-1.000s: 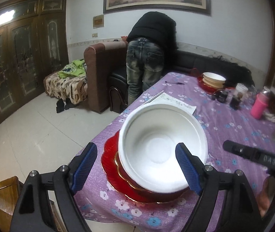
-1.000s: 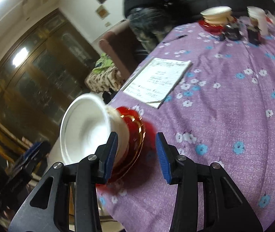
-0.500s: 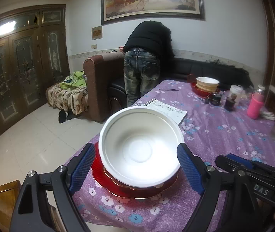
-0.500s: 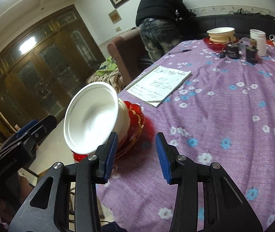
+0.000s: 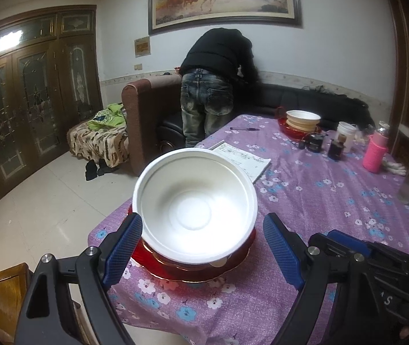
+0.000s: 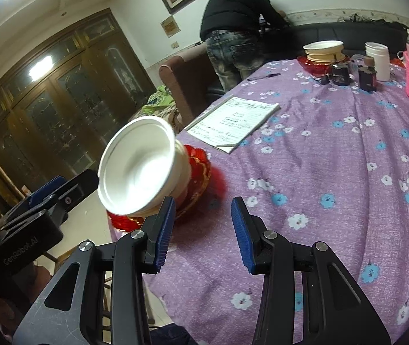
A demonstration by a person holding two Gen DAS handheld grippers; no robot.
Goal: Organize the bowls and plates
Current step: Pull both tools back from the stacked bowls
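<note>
A white bowl (image 5: pixel 196 204) sits on a stack of red gold-rimmed plates (image 5: pixel 193 273) at the table's near left corner. My left gripper (image 5: pixel 203 251) is open with its blue pads on either side of the bowl. The left pad is close to the rim and the right pad stands clear of it. In the right wrist view the same bowl (image 6: pixel 141 169) and red plates (image 6: pixel 201 172) lie ahead and to the left. My right gripper (image 6: pixel 201 233) is partly open over bare tablecloth, with nothing between its pads. A second stack of bowls on a red plate (image 5: pixel 302 120) stands at the far end.
A notebook (image 5: pixel 242 158) and a pen (image 5: pixel 244 128) lie beyond the bowl. A pink bottle (image 5: pixel 374 155), a white jar (image 5: pixel 345 132) and dark bottles (image 5: pixel 336 146) stand at the far right. A person (image 5: pixel 213 86) bends over the sofa past the table. A wooden chair (image 5: pixel 3 293) is at the near left.
Both grippers have drawn back from the bowl stack, which now looks smaller and farther off. The right view has levelled out. The bowl stays on the plates.
</note>
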